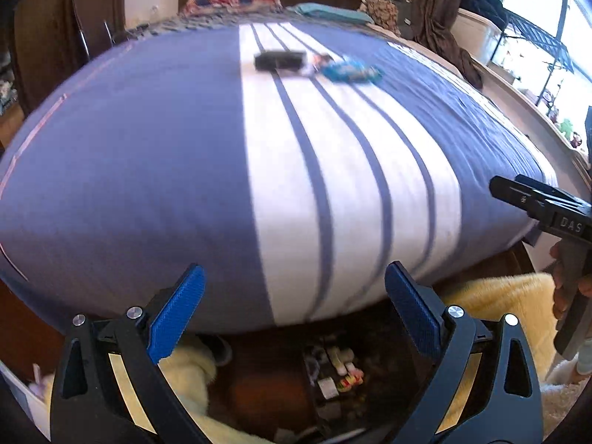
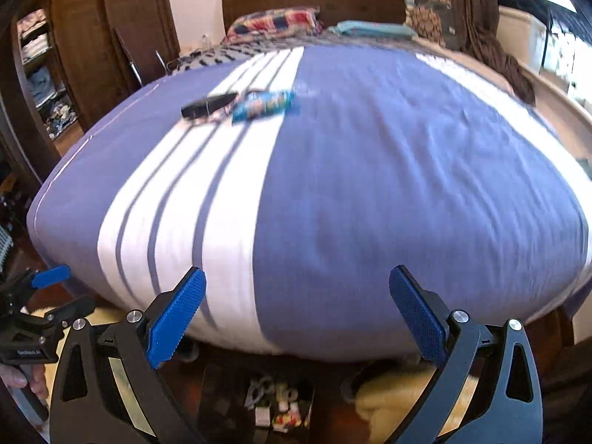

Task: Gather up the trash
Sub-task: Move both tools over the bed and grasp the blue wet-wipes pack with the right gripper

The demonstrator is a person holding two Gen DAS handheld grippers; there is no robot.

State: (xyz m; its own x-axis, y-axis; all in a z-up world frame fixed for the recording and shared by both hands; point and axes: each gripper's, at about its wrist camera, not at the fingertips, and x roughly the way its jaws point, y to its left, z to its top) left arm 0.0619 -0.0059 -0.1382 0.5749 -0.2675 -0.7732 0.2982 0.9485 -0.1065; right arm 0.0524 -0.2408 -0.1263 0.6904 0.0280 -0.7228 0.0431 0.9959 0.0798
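My purple cotton bedspread (image 1: pixel 148 166) with white stripes serves as landmark. On its far central stripes lie a crinkled blue foil wrapper (image 1: pixel 351 71), a flat black rectangular box (image 1: pixel 278 61) touching-close beside it, and a small blurred scrap between them. My left gripper (image 1: pixel 294 309) and right gripper (image 2: pixel 298 312), with ribbed blue pads, stand spread wide, holding nothing, at the bedspread's near edge.

On the bed (image 1: pixel 148 185) lie one black box (image 1: pixel 279 61), two wrappers (image 1: pixel 351 71), and two pillows (image 1: pixel 233 0).
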